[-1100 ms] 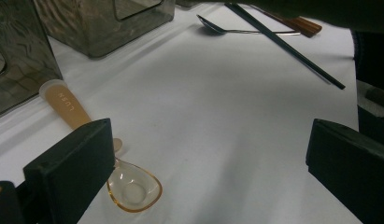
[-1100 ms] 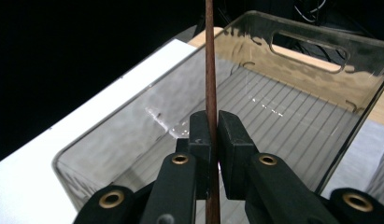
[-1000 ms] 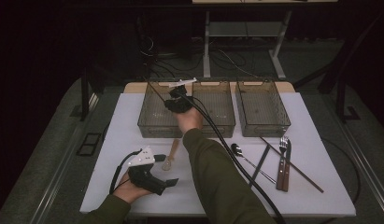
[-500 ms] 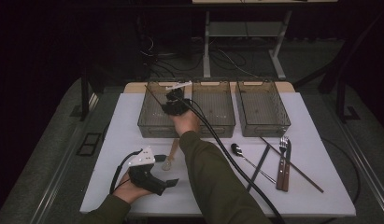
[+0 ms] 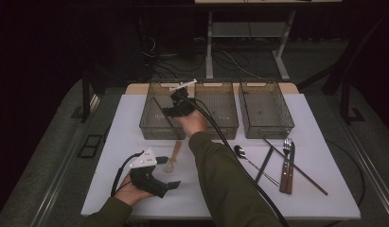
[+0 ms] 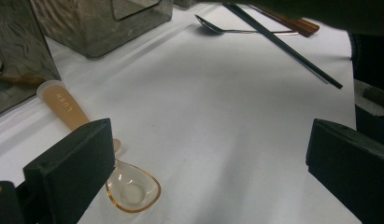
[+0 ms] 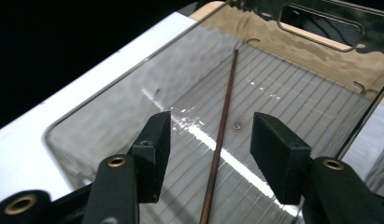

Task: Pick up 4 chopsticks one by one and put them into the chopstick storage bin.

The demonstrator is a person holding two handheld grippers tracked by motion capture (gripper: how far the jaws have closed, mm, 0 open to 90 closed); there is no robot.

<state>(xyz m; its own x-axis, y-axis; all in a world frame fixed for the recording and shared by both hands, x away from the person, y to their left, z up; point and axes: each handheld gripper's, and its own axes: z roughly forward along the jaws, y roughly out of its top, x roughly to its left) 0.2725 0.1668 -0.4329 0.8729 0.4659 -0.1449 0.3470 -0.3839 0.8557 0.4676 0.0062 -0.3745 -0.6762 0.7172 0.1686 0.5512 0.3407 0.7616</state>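
Inside the left bin (image 5: 149, 124), a brown chopstick (image 7: 222, 135) lengthwise between the right gripper (image 7: 208, 140)'s just-opened, empty jaws

Lab recording bay, dark surround.
White bench (image 5: 320, 142); cables (image 5: 230, 59) on floor at 12 o'clock; metal stand legs (image 5: 209, 47) behind.
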